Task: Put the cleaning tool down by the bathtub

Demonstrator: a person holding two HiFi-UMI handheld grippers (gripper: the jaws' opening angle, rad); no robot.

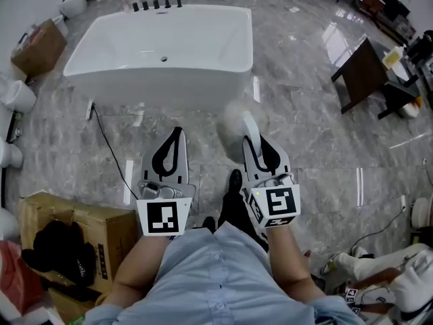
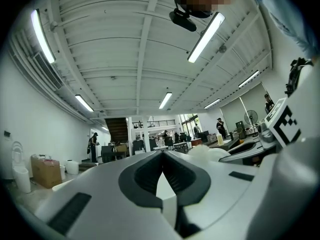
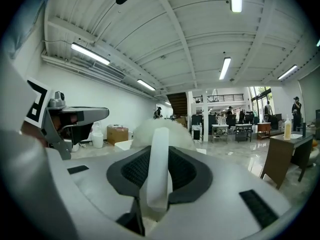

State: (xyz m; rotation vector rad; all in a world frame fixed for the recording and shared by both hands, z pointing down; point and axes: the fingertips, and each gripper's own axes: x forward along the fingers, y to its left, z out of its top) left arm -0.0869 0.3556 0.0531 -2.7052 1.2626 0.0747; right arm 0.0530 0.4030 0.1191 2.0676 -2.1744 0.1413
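Observation:
A white freestanding bathtub point(image 1: 155, 87) stands ahead of me on the grey marble floor. My right gripper point(image 1: 252, 139) is shut on the white handle point(image 3: 159, 169) of the cleaning tool, whose fluffy pale head point(image 1: 233, 117) sticks out past the jaws toward the tub; the same head point(image 3: 150, 130) shows in the right gripper view. My left gripper point(image 1: 177, 133) is level beside it, jaws together with nothing between them, and its tips point(image 2: 162, 155) meet in the left gripper view. Both grippers are short of the tub's near wall.
An open cardboard box point(image 1: 74, 225) holding something black sits at my near left. A black cable point(image 1: 108, 147) runs across the floor from the tub. Another box point(image 1: 39, 46) and white toilets point(image 1: 17, 95) line the left. A brown table point(image 1: 365, 73) stands at the right.

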